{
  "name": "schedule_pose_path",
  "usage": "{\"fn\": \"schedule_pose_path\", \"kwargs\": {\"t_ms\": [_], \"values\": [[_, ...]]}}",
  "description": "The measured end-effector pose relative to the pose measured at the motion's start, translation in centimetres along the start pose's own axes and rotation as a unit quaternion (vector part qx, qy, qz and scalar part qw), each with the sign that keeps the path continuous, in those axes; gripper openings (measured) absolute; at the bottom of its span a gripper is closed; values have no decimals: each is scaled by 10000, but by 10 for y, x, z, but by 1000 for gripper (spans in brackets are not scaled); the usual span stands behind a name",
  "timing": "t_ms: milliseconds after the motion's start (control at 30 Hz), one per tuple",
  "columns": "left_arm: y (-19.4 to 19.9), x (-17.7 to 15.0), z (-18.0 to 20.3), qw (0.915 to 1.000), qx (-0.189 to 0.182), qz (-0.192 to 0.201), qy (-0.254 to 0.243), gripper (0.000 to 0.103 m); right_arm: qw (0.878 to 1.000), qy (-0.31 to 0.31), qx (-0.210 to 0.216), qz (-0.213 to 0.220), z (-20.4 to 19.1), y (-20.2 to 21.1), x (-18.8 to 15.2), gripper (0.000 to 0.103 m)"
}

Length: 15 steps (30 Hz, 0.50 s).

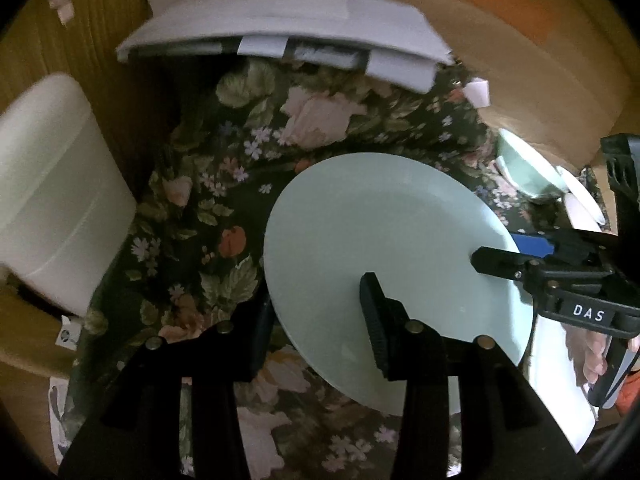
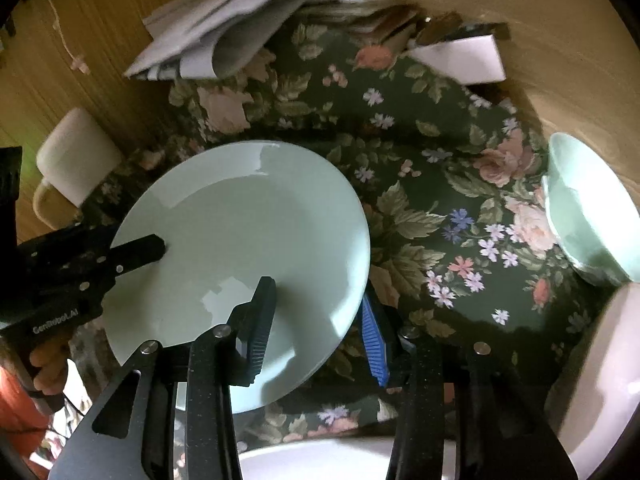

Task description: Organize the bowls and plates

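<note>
A pale green plate [image 1: 384,248] is held above the floral tablecloth [image 1: 224,184], tilted. My left gripper [image 1: 316,320] straddles its near-left rim, one finger above the plate and one below, jaws wide. My right gripper [image 2: 320,320] straddles the opposite rim of the plate [image 2: 240,232] the same way, jaws wide; it also shows in the left wrist view [image 1: 504,260]. A green bowl [image 2: 588,204] stands at the right, with a white bowl [image 2: 600,368] in front of it. A white plate [image 2: 320,460] lies below the right gripper.
A pile of papers [image 1: 280,28] lies at the back of the table. A white box [image 2: 464,60] sits at the back right. A white chair back [image 1: 52,208] stands off the table's left edge. A wood-panel wall [image 2: 80,20] lies behind.
</note>
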<state>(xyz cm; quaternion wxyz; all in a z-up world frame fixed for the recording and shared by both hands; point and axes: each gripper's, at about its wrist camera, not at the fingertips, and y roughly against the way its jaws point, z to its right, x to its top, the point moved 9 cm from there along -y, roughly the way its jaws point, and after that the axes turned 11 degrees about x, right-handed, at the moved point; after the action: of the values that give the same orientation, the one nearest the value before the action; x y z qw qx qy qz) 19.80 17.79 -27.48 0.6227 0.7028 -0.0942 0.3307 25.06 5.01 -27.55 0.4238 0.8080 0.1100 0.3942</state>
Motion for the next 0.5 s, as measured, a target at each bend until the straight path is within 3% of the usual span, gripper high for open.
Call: {"fn": "schedule_pose_path", "kwargs": {"t_ms": [500], "values": [[67,-1,28,9982,-236,510,-185,42,9975,-129,-58,699,-9,73,-13,38]]}}
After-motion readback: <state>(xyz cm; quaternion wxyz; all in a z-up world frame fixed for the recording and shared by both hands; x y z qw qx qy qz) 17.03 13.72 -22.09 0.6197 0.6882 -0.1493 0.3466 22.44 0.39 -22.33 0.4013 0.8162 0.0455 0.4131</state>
